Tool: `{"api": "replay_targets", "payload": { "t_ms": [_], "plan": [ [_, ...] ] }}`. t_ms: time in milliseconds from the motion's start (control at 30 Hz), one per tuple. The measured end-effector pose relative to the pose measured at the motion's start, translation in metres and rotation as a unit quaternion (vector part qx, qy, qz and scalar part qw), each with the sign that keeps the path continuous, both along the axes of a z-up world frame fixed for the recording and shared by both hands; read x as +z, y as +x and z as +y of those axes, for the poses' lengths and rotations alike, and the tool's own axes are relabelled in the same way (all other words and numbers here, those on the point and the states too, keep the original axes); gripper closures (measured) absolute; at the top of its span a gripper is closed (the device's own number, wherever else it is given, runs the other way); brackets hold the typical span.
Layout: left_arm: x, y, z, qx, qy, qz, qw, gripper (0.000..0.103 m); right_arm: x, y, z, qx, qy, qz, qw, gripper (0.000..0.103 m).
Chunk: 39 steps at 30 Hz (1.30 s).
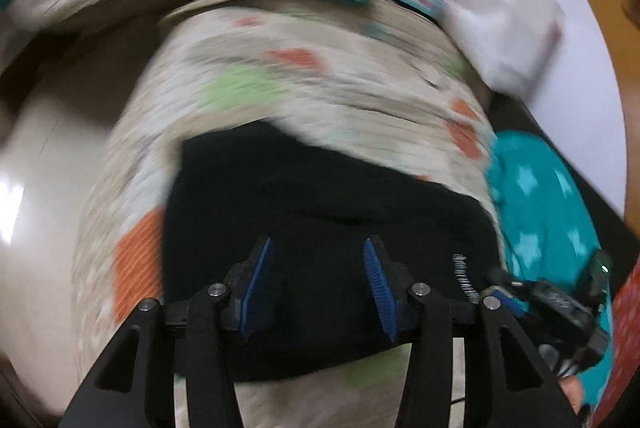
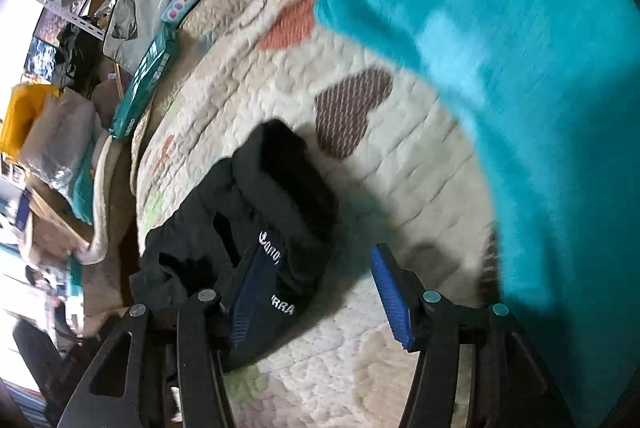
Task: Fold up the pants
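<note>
Two grippers, left gripper (image 1: 318, 284) and right gripper (image 2: 320, 292), hover with fingers apart; we judge the black pants (image 2: 244, 228), at 9 o'clock of the quilt (image 2: 400, 167), nearly folded.

bed: cream quilt (image 2: 400, 163), heart patches | floor (image 1: 36, 163): glossy beige | left: cluttered shelves (image 2: 60, 27)

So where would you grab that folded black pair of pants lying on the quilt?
Probably the thick folded edge of the black pants nearest the right tool, coming in low from that side: the bundle lies flat on the heart-patterned quilt, and that edge is exposed.
</note>
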<state>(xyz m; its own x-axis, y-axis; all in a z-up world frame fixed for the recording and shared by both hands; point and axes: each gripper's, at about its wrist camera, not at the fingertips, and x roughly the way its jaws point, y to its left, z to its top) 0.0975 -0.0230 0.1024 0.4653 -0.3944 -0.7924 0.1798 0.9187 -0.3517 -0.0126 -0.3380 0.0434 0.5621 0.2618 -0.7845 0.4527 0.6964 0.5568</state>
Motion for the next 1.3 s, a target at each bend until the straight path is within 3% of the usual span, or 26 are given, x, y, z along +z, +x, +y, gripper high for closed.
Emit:
{"api": "replay_targets", "payload": {
  "t_ms": [200,367,467,567,600,633,667,767,933,1000,1133,1300],
  "plan": [
    [0.000,0.056,-0.121,-0.136,0.031,0.018,0.9900,0.052,-0.023,0.014,0.010,0.018,0.001,-0.004,1.000,0.042],
    [-0.030,0.094,-0.210,-0.219,0.077,0.065,0.9704,0.052,-0.027,0.018,0.010,0.006,0.001,-0.029,1.000,0.042],
    [-0.059,0.105,-0.248,-0.264,0.129,0.098,0.9508,0.052,-0.027,0.022,0.011,0.014,0.003,-0.034,0.999,0.042],
    [-0.075,0.100,-0.270,-0.304,0.198,0.095,0.9271,0.050,-0.028,0.028,0.015,0.034,0.004,-0.031,0.999,0.061],
    [-0.074,0.097,-0.273,-0.312,0.212,0.085,0.9223,0.054,-0.027,0.030,0.017,0.041,0.001,-0.029,0.999,0.072],
    [-0.072,0.093,-0.273,-0.317,0.224,0.074,0.9185,0.063,-0.026,0.030,0.018,0.045,0.001,-0.030,0.999,0.076],
    [-0.069,0.090,-0.271,-0.320,0.230,0.067,0.9165,0.067,-0.023,0.031,0.020,0.051,-0.002,-0.032,0.998,0.077],
    [-0.056,0.086,-0.253,-0.316,0.206,0.057,0.9244,0.078,-0.008,0.032,0.029,0.074,-0.019,-0.051,0.996,0.079],
    [-0.009,0.078,-0.189,-0.263,0.117,0.036,0.9571,0.080,0.040,0.027,0.070,0.145,-0.071,-0.103,0.981,0.080],
    [0.011,0.075,-0.151,-0.233,0.079,0.029,0.9688,0.080,0.057,0.024,0.092,0.181,-0.091,-0.119,0.972,0.080],
    [0.037,0.069,-0.079,-0.176,0.023,0.015,0.9841,0.080,0.075,0.026,0.146,0.259,-0.116,-0.129,0.950,0.080],
    [0.031,0.066,0.025,-0.076,-0.052,0.023,0.9955,0.080,0.077,0.035,0.218,0.343,-0.139,-0.124,0.921,0.080]
  ]
}}
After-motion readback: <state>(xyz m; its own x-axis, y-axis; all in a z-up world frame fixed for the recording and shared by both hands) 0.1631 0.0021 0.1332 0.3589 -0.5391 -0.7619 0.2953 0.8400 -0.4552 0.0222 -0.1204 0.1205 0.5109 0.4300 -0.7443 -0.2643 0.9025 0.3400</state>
